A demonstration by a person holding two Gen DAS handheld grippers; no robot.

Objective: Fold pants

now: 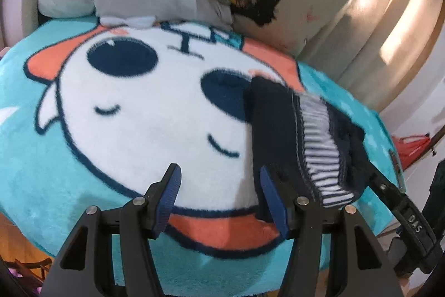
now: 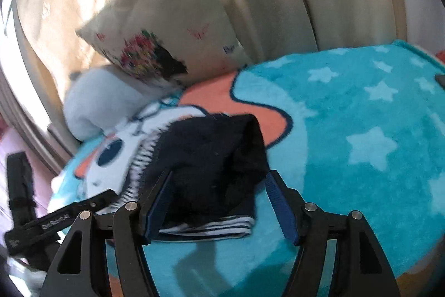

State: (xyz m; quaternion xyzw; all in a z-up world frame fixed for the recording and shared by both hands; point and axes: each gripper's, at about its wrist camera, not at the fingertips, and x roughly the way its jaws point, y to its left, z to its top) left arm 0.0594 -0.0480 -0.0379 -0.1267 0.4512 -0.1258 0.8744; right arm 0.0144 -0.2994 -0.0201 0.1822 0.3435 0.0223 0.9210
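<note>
While folded into a thick bundle, the dark navy fleece pants with striped lining (image 2: 211, 157) lie on the turquoise cartoon-dog blanket (image 2: 361, 130). Right gripper (image 2: 219, 194) gapes wide around their near edge, gripping nothing; left gripper (image 1: 219, 191) gapes empty, pants just right.

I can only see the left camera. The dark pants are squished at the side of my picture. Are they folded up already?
Observer: In the right view the pants lie as a compact dark bundle, the striped waistband peeking out underneath at the near edge.
Operator: Is the other grabber holding them?
Observer: No. The right gripper is open, its fingers either side of the bundle.
Operator: What's on the blanket past the pants?
Observer: The blanket there is turquoise with pale stars.
</note>
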